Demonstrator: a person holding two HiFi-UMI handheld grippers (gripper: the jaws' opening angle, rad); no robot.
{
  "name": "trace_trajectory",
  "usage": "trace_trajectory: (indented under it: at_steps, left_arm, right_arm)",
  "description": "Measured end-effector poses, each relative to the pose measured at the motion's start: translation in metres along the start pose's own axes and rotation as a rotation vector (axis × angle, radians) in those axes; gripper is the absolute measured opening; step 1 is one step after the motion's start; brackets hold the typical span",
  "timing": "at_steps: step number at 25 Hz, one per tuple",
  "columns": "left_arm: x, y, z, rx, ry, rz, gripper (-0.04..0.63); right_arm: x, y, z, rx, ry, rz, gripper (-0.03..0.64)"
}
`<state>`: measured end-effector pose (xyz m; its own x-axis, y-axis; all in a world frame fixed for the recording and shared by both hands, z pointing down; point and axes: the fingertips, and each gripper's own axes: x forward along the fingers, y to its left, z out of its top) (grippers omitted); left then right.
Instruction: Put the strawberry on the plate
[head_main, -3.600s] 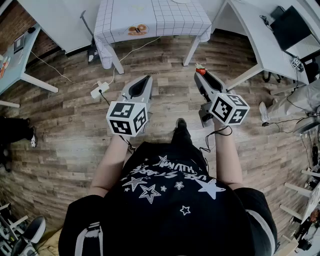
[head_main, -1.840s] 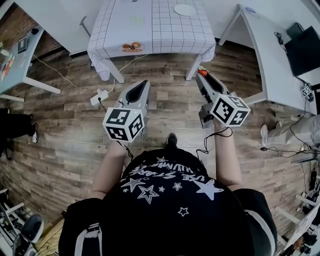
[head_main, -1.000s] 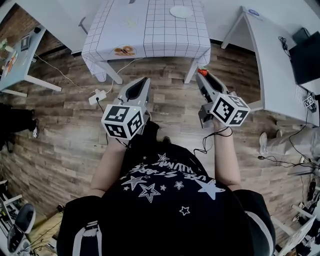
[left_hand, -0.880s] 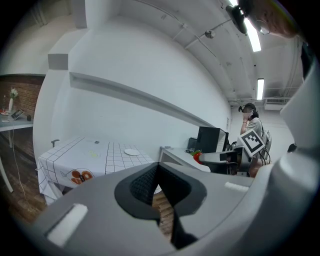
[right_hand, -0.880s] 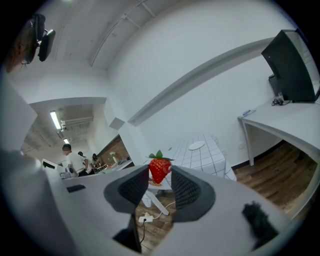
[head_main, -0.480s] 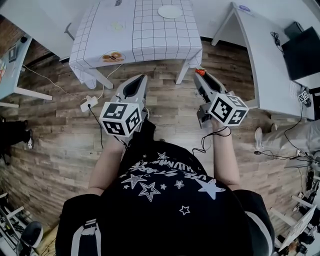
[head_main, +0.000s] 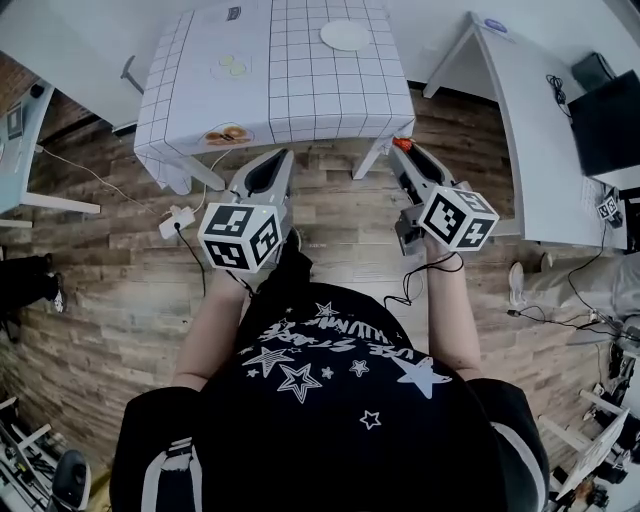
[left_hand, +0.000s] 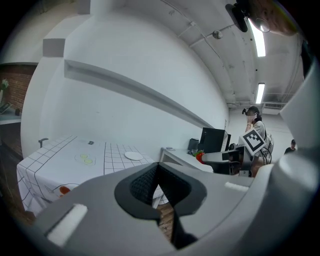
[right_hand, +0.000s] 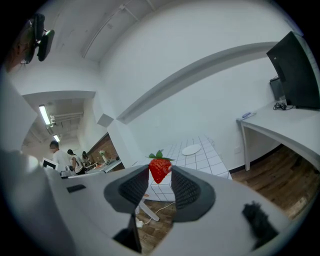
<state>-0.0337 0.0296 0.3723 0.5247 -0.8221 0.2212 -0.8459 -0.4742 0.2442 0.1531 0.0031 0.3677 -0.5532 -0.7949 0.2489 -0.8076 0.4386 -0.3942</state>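
We've got the strawberry pinched in our right hand-held gripper, out at 1 o'clock, short of the desk. The plate sits at 12 on its far end, well apart. Our left hand-held gripper is clenched on nothing. Grab's done; carry and drop are left.

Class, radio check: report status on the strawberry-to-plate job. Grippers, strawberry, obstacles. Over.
Right gripper shut on small red strawberry, short of white grid-clothed table. Left gripper shut, empty. Round white plate at table's far side; nothing stands between.
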Motion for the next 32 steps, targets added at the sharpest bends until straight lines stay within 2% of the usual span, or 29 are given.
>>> trace_trajectory:
  at_steps: [15, 22, 32]
  left_arm:
    - [0.07, 0.104, 0.052, -0.028, -0.02, -0.05, 0.009]
    - [0.088, 0.147, 0.063, -0.026, -0.019, -0.066, 0.009]
    - [0.098, 0.187, 0.066, -0.044, -0.004, -0.084, 0.009]
  right_arm:
    - [0.118, 0.0, 0.049, -0.036, 0.019, -0.054, 0.149]
    - [0.166, 0.002, 0.066, -0.043, 0.009, -0.073, 0.149]
    - [0.192, 0.005, 0.062, -0.033, 0.022, -0.121, 0.149]
